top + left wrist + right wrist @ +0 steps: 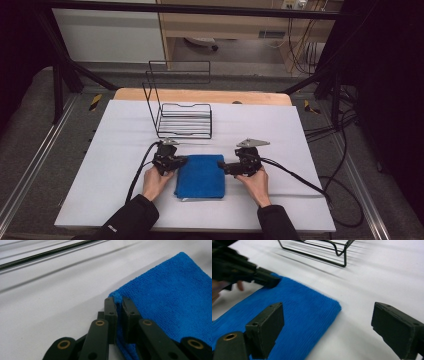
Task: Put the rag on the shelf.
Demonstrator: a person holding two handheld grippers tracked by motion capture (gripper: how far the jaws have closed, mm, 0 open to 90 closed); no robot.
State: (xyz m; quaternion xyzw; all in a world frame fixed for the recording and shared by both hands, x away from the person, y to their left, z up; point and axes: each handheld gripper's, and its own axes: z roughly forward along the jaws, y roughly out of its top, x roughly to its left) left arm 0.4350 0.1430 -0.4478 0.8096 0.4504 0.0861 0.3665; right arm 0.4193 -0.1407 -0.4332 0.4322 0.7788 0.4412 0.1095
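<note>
Left hand-held gripper clenched on folded blue towel corner at 10 o'clock. Right hand-held gripper released, straddling 2 o'clock corner. Ungrasped yet; wire rack unloaded at 12 o'clock.

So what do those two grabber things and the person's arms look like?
Both grippers, left and right, are black, with flat blocky jaws on linked bars with brass-ringed pivots. Each carries a grey three-cornered plate and trails a black cable. The sleeves are black.
</note>
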